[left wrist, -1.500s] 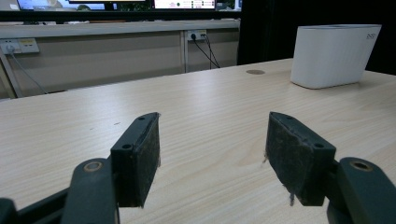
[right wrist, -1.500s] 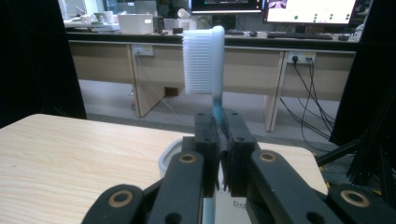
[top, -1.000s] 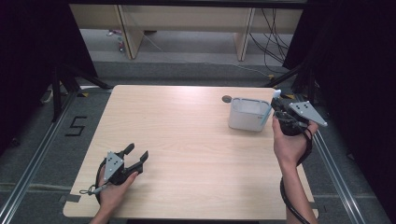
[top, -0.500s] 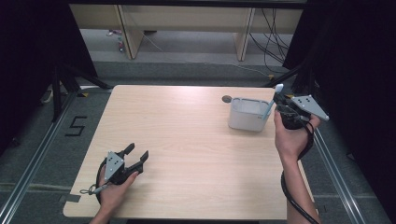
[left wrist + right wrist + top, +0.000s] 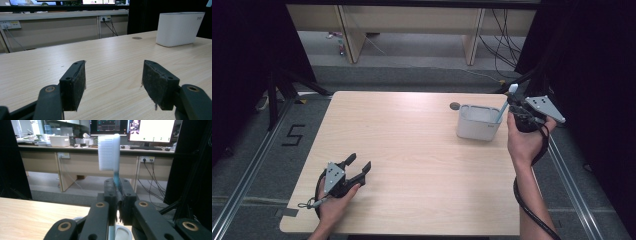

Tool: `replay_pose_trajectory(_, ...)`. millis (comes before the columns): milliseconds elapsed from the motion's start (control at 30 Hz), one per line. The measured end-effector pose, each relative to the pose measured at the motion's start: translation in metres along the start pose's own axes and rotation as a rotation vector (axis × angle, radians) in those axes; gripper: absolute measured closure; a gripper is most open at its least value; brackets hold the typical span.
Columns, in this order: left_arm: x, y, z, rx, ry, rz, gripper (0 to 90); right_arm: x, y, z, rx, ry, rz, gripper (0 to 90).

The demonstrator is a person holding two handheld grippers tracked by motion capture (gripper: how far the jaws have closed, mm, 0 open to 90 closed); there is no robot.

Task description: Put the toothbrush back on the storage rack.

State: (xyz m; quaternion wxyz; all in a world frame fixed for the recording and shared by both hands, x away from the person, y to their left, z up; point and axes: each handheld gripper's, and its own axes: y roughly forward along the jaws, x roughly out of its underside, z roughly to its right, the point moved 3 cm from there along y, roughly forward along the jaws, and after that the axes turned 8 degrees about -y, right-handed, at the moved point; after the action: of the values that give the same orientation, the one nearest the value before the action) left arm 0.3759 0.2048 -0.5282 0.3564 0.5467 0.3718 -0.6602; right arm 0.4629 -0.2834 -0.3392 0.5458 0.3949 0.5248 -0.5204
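My right gripper [image 5: 512,103] is shut on a toothbrush [image 5: 505,106] with a pale blue handle and white bristles. It holds the brush at the table's far right, over the right rim of a white container [image 5: 478,129]. The brush leans, head up, and its lower end dips into the container. In the right gripper view the bristled head of the toothbrush [image 5: 107,152] stands above my right gripper [image 5: 117,187], and the container's rim [image 5: 122,232] lies just below. My left gripper [image 5: 358,162] rests open on the table's front left, nothing between the jaws of the left gripper [image 5: 113,82].
The light wooden table [image 5: 412,140] carries the white container [image 5: 178,28] and a small dark round spot [image 5: 455,105] just left of it. Metal rails run along both sides of the table. Desks and cables stand beyond the far edge.
My right hand has turned and lifted slightly, bringing the toothbrush head up above the container's right rim. The left gripper has stayed where it was.
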Motion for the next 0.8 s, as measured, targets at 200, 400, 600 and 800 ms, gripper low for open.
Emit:
replay_pose_trajectory(200,0.000,0.000,0.000,0.000,-0.001,0.000,35.2,-0.001,0.005,0.000,0.008,0.002,-0.001,86.4)
replay_pose_trajectory(400,0.000,0.000,0.000,0.001,-0.001,0.001,35.2,-0.005,0.011,-0.001,0.004,0.000,0.005,86.4)
replay_pose_trajectory(600,0.000,0.000,0.000,0.001,-0.003,0.002,35.2,-0.007,0.018,-0.001,0.007,0.000,0.007,86.4)
replay_pose_trajectory(800,0.000,0.000,0.000,0.001,0.000,0.000,35.3,-0.005,0.022,0.002,0.016,-0.007,0.002,86.4)
